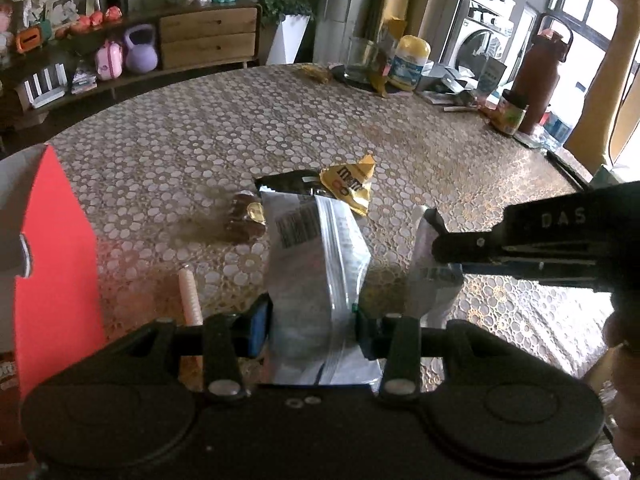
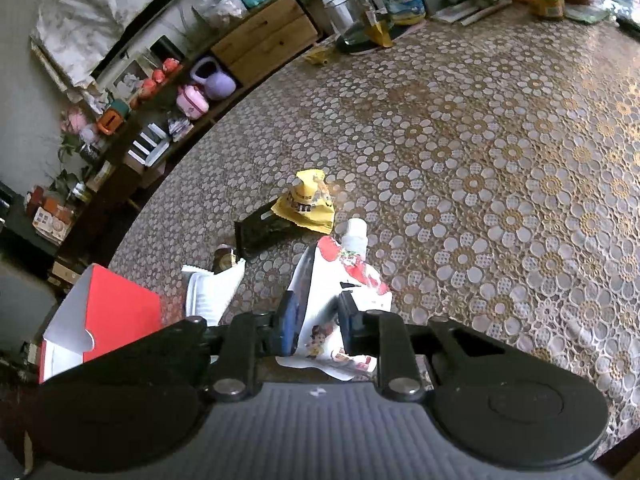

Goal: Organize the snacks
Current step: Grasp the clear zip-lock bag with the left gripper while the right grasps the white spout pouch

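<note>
My left gripper (image 1: 314, 330) is shut on a silver-white snack packet (image 1: 312, 248) with a barcode and holds it upright over the table. My right gripper (image 2: 316, 320) is shut on a white fruit pouch (image 2: 352, 272) with red print and a white cap. In the left wrist view that right gripper (image 1: 434, 240) reaches in from the right, pinching the pouch (image 1: 428, 280). On the table beyond lie a yellow M&M's bag (image 1: 352, 186), a black packet (image 1: 286, 182), a brown wrapped snack (image 1: 246, 218) and a pink wafer stick (image 1: 190, 296). An open red box (image 1: 56, 248) stands at the left.
The round table (image 2: 500, 160) has a lace cloth. At its far edge stand a glass (image 1: 362, 58), a yellow-lidded tub (image 1: 410, 62), a jar (image 1: 510, 114) and a brown bottle (image 1: 540, 76). A sideboard with a purple kettlebell (image 1: 140, 48) lines the far wall.
</note>
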A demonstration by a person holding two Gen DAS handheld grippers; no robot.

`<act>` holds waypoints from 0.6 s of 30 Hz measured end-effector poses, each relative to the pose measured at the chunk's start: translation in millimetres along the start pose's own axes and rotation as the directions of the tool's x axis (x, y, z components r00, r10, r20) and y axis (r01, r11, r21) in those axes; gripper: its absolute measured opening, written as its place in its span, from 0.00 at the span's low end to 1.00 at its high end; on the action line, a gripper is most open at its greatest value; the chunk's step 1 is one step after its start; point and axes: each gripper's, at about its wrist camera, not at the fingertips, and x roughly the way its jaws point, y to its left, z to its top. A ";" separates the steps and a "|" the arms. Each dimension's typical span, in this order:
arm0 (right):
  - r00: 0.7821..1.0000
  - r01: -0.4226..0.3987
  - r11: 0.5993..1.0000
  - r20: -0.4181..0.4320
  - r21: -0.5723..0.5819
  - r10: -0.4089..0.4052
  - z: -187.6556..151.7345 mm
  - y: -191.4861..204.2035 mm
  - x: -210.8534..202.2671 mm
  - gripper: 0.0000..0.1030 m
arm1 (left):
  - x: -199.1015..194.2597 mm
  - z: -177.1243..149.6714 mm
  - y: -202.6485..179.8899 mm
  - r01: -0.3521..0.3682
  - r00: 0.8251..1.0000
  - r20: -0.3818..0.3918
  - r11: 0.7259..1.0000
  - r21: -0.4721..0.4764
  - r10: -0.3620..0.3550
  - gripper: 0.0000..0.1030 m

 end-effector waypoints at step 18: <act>0.996 0.068 0.997 -0.064 0.028 -0.066 -1.2 12.5 51.7 0.76 | 0.6 -6.6 20.0 0.009 1.000 -0.012 0.999 -0.040 -0.010 0.40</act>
